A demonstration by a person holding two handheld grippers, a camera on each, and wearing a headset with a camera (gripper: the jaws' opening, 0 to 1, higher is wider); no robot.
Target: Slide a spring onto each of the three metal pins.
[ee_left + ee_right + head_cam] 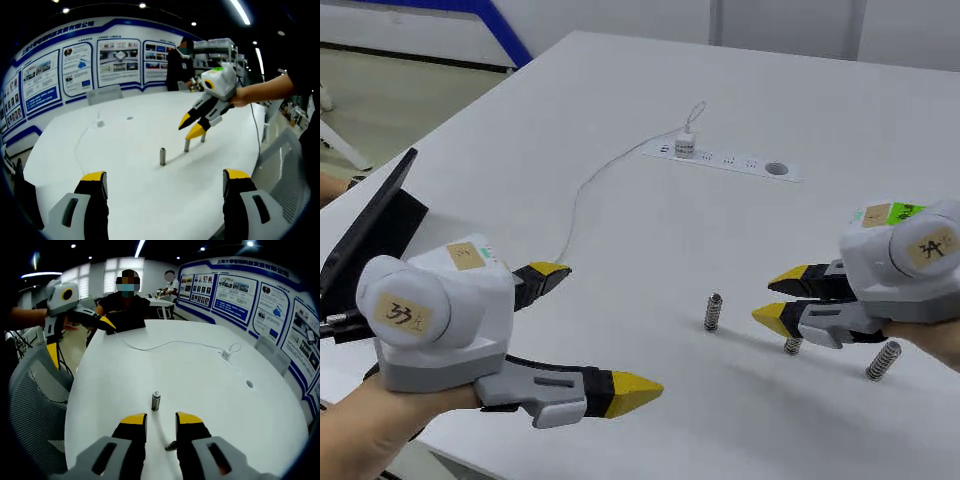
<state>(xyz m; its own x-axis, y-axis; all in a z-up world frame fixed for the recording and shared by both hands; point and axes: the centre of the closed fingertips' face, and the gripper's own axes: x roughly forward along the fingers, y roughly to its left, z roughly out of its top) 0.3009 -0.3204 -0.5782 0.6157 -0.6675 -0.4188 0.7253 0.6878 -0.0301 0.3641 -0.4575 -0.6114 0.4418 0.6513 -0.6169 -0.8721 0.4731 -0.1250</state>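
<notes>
Metal springs [713, 311] are seen standing left and right on the table [640, 230], seemingly already seated, while the middle pin [792, 345], under the empty, slightly parted right hand-held gripper [768, 300], cannot be judged, and the left hand-held gripper [610, 327] is held wide apart.

Bright, even overhead light washes the white table [650, 230] pale in the head view; springs [713, 312] cast soft, short shadows. The 2 gripper views bow hard at the edges, ceiling lights [240, 12] glare, and far walls [75, 65] look soft.
</notes>
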